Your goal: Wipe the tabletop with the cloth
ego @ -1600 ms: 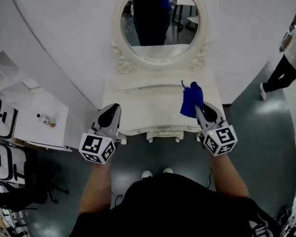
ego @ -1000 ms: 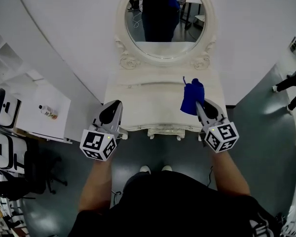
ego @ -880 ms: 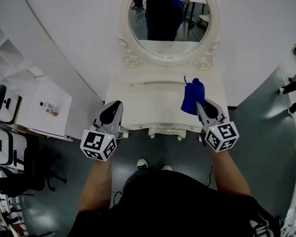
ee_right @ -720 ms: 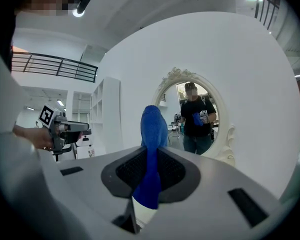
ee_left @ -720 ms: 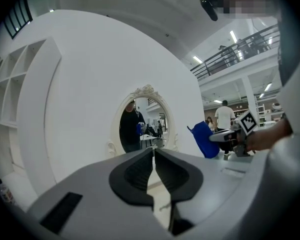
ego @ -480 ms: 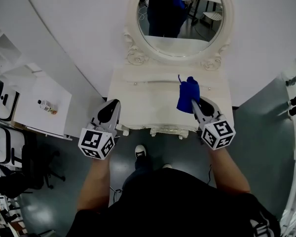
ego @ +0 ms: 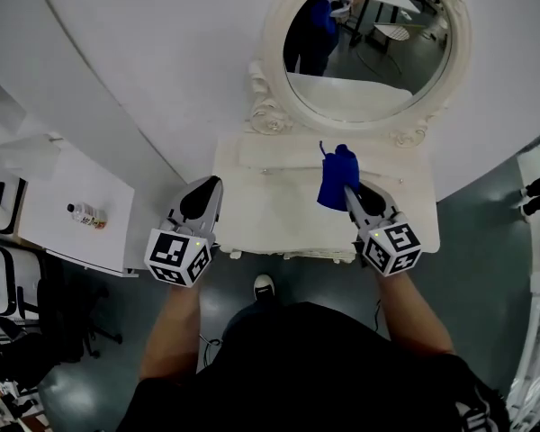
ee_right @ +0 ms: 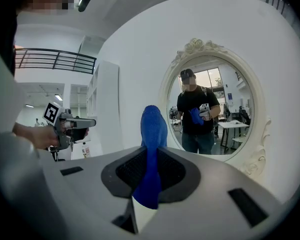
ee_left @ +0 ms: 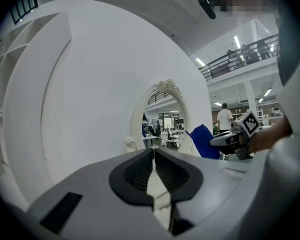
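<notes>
We hold our right gripper [ego: 349, 190] over the white vanity tabletop [ego: 270, 210], jaws clamped on a blue cloth [ego: 335, 176] that sticks up from them before the ornate oval mirror [ego: 369, 52] — our left gripper [ego: 211, 184], jaws pressed together on nothing, hovers at the tabletop's left edge.

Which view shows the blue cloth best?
Right gripper view: the cloth stands large and centred, clamped in the right gripper. Head view shows it small from above; left gripper view shows it off to the side.
</notes>
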`<state>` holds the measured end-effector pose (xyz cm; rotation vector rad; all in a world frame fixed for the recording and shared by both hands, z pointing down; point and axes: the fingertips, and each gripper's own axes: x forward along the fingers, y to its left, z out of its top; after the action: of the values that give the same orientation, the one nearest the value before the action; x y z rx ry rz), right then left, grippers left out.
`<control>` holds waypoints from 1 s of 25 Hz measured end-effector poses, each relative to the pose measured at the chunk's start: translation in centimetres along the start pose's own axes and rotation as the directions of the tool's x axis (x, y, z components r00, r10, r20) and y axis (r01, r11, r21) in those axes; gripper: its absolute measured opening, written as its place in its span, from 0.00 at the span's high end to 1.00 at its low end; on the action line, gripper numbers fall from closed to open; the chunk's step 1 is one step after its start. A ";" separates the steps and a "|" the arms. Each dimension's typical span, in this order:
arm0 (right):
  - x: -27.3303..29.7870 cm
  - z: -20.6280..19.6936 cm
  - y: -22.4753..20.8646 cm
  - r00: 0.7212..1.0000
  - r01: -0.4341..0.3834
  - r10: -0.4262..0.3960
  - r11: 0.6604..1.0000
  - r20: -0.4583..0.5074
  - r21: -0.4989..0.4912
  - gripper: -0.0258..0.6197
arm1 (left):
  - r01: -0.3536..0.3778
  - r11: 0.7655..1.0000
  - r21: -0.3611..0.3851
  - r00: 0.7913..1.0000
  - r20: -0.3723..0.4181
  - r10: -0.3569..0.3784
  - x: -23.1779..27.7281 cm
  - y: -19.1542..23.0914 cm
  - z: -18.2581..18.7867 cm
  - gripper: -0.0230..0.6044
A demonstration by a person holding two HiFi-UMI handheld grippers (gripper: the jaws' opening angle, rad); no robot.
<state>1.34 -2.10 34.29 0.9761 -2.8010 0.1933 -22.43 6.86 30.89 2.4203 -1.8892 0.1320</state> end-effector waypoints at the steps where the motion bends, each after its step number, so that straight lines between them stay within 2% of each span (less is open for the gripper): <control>1: 1.1 0.1 0.3 1.000 0.002 -0.002 1.000 -0.003 0.000 0.89 | 0.004 1.000 -0.003 1.000 0.002 -0.004 0.3 1.1 -0.1 0.92; 8: 6.9 -0.1 2.7 0.999 0.014 -0.013 1.000 -0.036 0.018 0.89 | 0.045 0.999 -0.019 0.999 0.009 -0.045 1.6 6.7 -0.6 0.92; 16: 11.0 -1.4 4.3 0.997 0.010 -0.008 0.999 -0.076 0.034 0.89 | 0.071 0.997 -0.034 0.997 0.003 -0.071 2.4 9.9 -1.7 0.92; 21: 13.7 -3.3 4.2 0.994 -0.019 0.025 0.998 -0.107 0.051 0.89 | 0.068 0.997 -0.035 0.997 -0.017 -0.069 3.5 10.9 -2.3 0.92; 25: 16.1 -6.0 4.5 0.985 -0.076 0.089 0.993 -0.147 0.095 0.89 | 0.051 0.998 -0.026 0.998 -0.035 -0.052 4.4 11.0 -2.7 0.92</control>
<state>-13.16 -7.27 43.11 0.8261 -2.7156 0.3894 -32.12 0.25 34.12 2.4315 -1.8012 0.1471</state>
